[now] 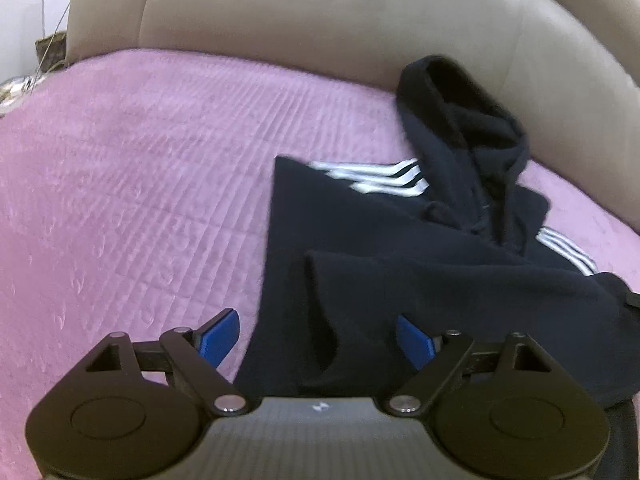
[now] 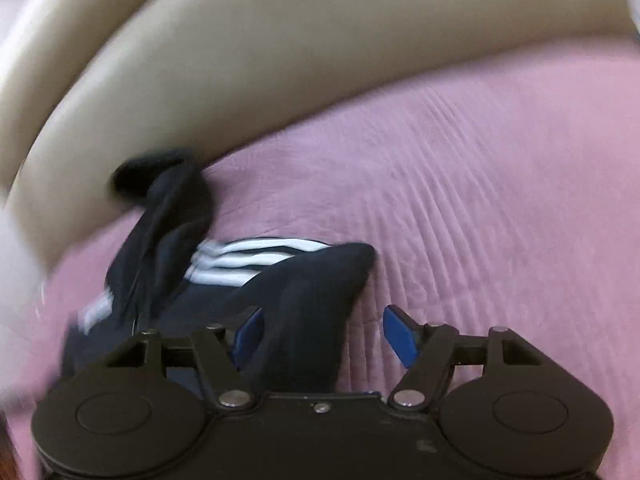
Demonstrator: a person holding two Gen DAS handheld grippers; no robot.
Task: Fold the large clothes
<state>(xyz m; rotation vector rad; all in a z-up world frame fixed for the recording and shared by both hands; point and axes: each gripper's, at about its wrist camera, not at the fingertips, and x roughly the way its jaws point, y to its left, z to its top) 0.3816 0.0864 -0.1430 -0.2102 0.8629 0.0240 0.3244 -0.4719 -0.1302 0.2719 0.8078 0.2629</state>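
Observation:
A dark navy hoodie (image 1: 400, 264) with white sleeve stripes lies partly folded on a pink quilted bed cover (image 1: 120, 184), its hood (image 1: 460, 120) up against the beige headboard. My left gripper (image 1: 316, 340) is open, its blue pads either side of the hoodie's near left edge, just above it. The hoodie also shows in the right wrist view (image 2: 280, 300). My right gripper (image 2: 324, 336) is open over the hoodie's right edge, with cloth between its pads. Neither gripper holds the cloth.
A padded beige headboard (image 1: 320, 20) runs along the far side of the bed and also shows in the right wrist view (image 2: 240, 60). The pink cover (image 2: 500, 200) spreads out on both sides. Small items sit on a bedside surface (image 1: 48, 48) at far left.

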